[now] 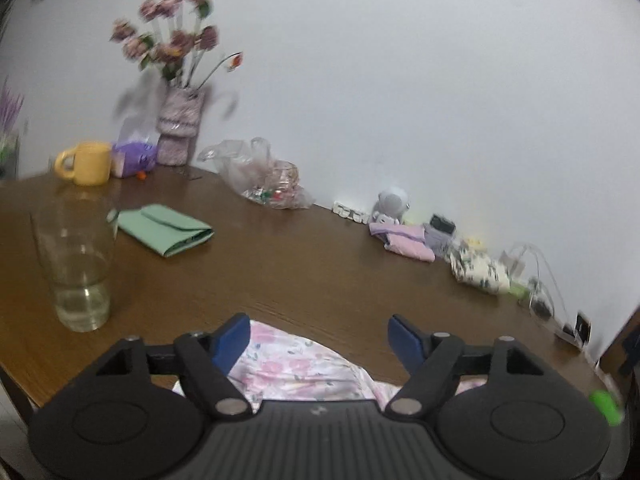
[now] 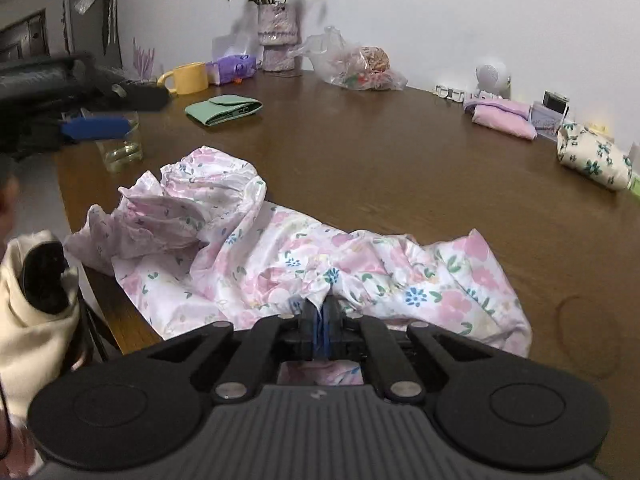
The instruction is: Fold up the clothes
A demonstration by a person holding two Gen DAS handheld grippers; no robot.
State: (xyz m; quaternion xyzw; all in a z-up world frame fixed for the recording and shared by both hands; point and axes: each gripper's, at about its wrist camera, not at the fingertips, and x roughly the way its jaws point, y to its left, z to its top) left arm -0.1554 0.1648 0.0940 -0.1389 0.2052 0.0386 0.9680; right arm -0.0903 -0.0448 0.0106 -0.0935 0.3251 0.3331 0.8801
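Floral garment [image 2: 304, 264]: pink-and-white flowered cloth, rumpled, at the near edge of the desk [image 2: 400, 152]. One end is bunched into a puffy mound toward the left corner; the rest trails rightward in loose ridges. Not flat, not squared.

Right gripper [image 2: 322, 322]: closed tight on a pinch of the garment's near edge, cloth puckering up at the pads. Judged a hold for pulling or lifting the fabric to spread it.

Left gripper [image 1: 319, 338]: blue pads wide apart, holding nothing, poised above the garment's near portion with the desk beyond.

Green folded cloth [image 2: 223, 109], lilac folded cloth [image 2: 504, 117] and cream flowered bundle [image 2: 592, 158]: set apart along the back and right, away from the working area. Whether they are finished folds cannot be told.

Glass [image 1: 76, 264]: a little water, near the left corner, close to the garment's mound.

Obscured: the garment's kind, sleeves and hem are lost in the folds. Its near edge is hidden behind the gripper bodies. The left wrist view is blurred.
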